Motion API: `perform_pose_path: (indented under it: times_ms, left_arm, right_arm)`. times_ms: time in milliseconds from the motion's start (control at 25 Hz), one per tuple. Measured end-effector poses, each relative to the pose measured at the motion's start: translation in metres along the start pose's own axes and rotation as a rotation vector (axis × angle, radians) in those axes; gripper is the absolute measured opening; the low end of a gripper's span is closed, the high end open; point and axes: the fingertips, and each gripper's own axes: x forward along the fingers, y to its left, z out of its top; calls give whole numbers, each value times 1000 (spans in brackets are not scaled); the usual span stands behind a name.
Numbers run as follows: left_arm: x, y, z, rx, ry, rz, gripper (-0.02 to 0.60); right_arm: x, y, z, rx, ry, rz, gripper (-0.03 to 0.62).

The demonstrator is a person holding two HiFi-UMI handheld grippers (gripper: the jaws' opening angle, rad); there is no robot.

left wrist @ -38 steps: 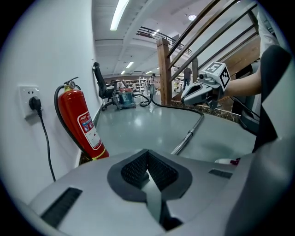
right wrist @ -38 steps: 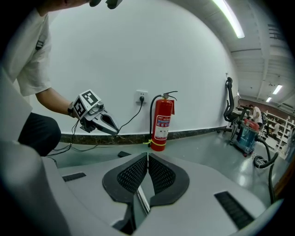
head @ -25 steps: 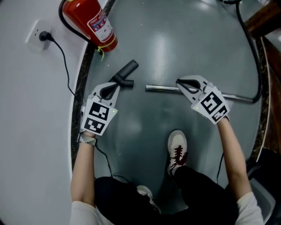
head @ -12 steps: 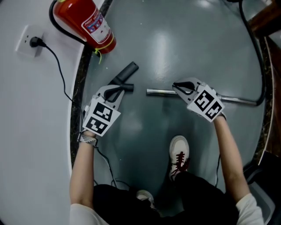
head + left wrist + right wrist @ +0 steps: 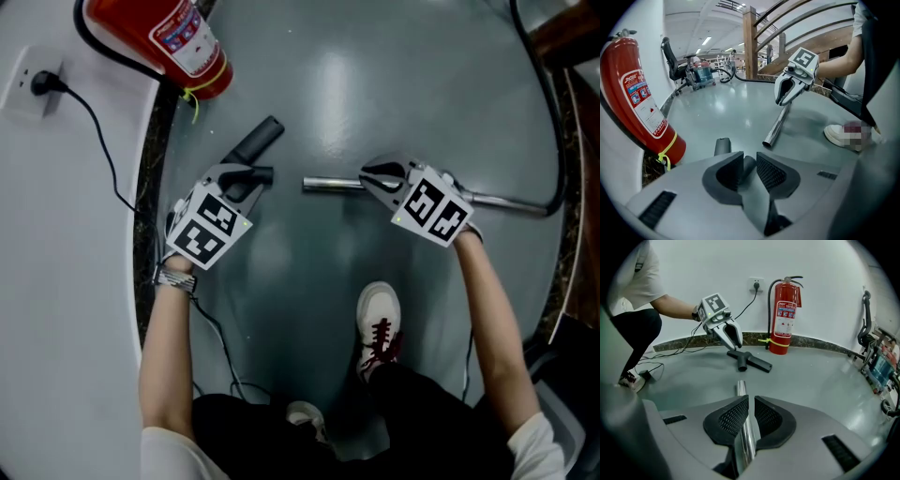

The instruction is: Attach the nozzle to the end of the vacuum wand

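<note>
Right gripper (image 5: 751,401) clamps the wand (image 5: 323,185); left gripper (image 5: 750,160), jaws just opened, straddles the floor-lying nozzle (image 5: 259,141), which an off-centre squeeze could skid away.

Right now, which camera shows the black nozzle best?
The right gripper view: the nozzle lies in the open, its T shape plain from the side. The head view shows it from above with its stem partly covered; the left gripper view catches only a stub.
</note>
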Motion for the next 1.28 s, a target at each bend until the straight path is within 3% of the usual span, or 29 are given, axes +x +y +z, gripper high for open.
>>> perform_pose_path:
  times_ms: [320, 560, 880, 1280]
  left_arm:
    - [3, 8, 18, 10, -19, -25, 127]
    - [18, 7, 2, 91, 76, -37, 129]
    - [45, 9, -32, 205, 209, -28, 171]
    - [56, 7, -48, 375, 283, -61, 215]
  right_arm:
    - [12, 7, -9, -24, 20, 41, 100]
    - [28, 10, -33, -60, 102, 103, 160]
    - [44, 11, -63, -151, 212, 157, 166]
    - [50, 14, -70, -176, 226, 194, 173]
